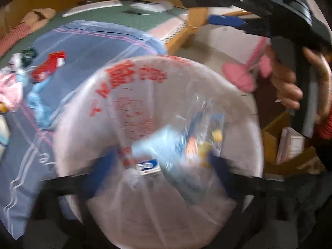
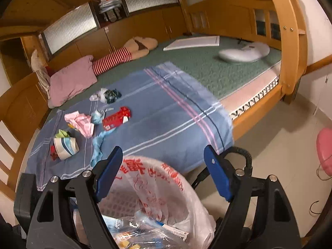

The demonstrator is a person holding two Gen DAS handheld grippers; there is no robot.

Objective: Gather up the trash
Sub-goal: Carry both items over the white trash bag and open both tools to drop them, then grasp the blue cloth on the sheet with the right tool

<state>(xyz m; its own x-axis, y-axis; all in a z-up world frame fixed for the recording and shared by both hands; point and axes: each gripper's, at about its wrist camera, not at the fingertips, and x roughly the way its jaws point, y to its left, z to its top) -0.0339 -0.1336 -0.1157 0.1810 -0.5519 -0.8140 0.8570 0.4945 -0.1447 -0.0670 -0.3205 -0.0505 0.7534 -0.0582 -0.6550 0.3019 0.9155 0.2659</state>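
Observation:
A white trash basket lined with a clear bag printed in red (image 2: 157,188) stands by the bed, with wrappers inside (image 2: 145,228). My right gripper (image 2: 164,174) is open and empty right above its rim. In the blurred left wrist view my left gripper (image 1: 157,161) is open over the same basket (image 1: 145,87), above wrappers in it (image 1: 186,145). On the blue blanket (image 2: 166,112) lie a red packet (image 2: 116,118), pink paper (image 2: 81,122), a paper cup (image 2: 65,147), a blue strip (image 2: 97,147) and a dark wrapper (image 2: 110,95).
A wooden bed frame (image 2: 290,41) borders the green mattress (image 2: 207,66), which holds a pink pillow (image 2: 70,81), a plush toy (image 2: 132,49), a white board (image 2: 193,42) and a white device (image 2: 242,54). A pink stool (image 2: 325,149) stands on the tiled floor.

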